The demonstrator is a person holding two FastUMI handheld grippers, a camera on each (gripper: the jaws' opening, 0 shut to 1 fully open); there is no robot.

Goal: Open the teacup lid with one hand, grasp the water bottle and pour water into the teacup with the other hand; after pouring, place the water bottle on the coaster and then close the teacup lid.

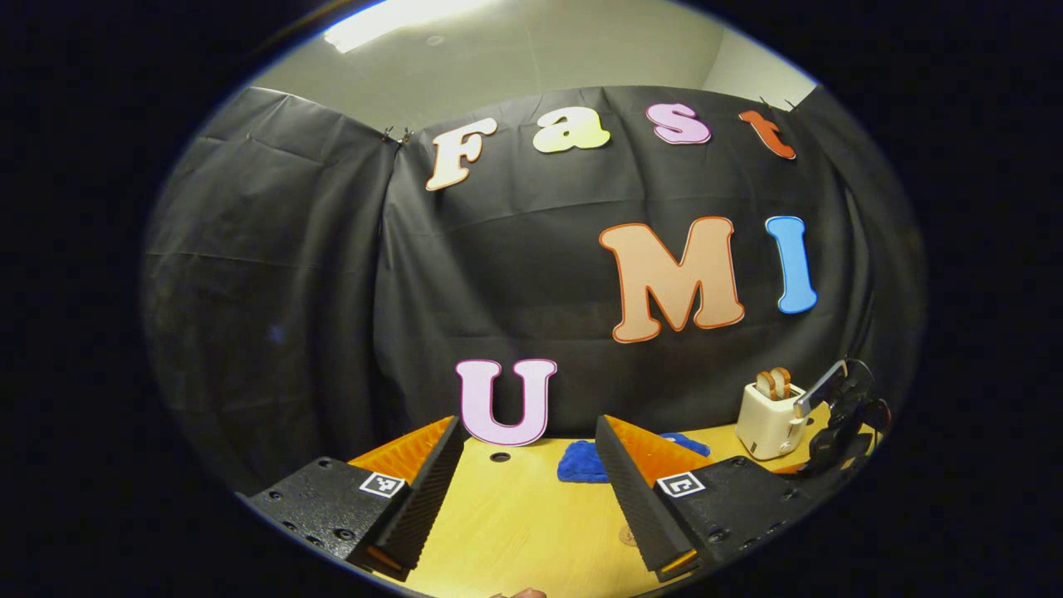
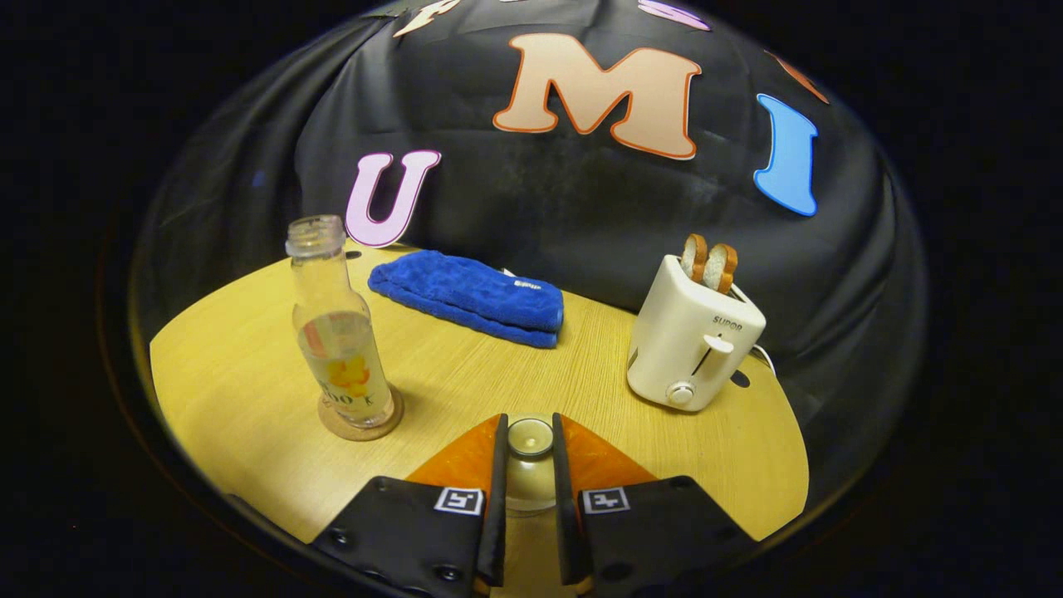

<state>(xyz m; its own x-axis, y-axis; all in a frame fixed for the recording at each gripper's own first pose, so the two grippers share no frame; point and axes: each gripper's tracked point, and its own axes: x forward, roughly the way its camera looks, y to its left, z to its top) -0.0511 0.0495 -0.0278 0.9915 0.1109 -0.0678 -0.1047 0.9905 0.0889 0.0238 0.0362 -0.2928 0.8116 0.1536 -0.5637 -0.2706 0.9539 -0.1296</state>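
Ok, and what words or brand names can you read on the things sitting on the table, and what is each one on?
"SUPOR": printed on the front of the white toaster.
Water bottle: its label carries print, too blurred to read.
Blue towel: a small tag at its right end, too small to read.
Right claw: square coded markers, patterns only, no words.

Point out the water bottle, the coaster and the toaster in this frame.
water bottle [image 2: 340, 340], right gripper view, on its labelled body.
coaster [image 2: 390, 423], right gripper view, on the rim showing beside the bottle's base.
toaster [image 2: 689, 340], right gripper view, on its front face.
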